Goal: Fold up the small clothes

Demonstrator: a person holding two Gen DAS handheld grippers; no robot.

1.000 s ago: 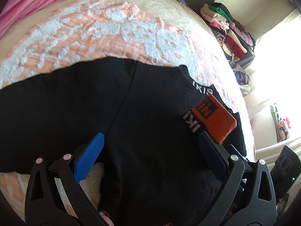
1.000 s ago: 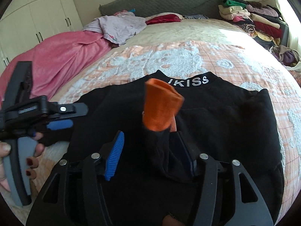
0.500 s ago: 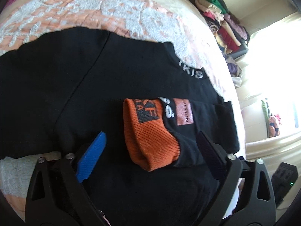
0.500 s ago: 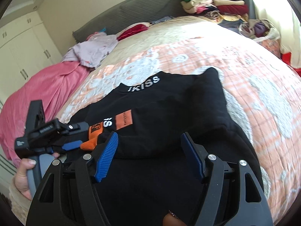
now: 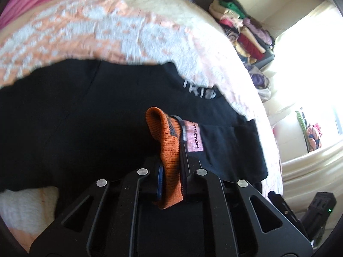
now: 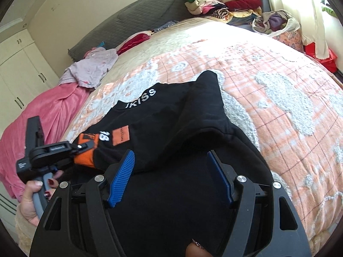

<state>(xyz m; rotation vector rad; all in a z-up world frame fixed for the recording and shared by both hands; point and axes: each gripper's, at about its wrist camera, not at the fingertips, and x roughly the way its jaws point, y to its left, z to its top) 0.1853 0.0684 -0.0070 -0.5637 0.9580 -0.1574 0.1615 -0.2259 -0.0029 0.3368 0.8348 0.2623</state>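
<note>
the left gripper (image 5: pixel 171 169) is closed tight on the orange cuff (image 5: pixel 169 150) of the black sweatshirt (image 6: pixel 171 124), which lies spread on the peach and white bedspread (image 6: pixel 278 85); the right gripper (image 6: pixel 171 177) stands open above the black cloth, its blue pads (image 6: pixel 122 177) pressing on nothing; the sleeve is folded across the body; white letters "ikiss" at the collar, "16" and an orange patch on the sleeve.

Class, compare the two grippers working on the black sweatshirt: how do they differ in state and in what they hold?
The left gripper is shut on the orange cuff; the right gripper is open, holding nothing. The left's fingers pinch fabric; the right's blue fingers stand apart above the black sweatshirt. Both are black, hand-held and angled down at the garment.
</note>
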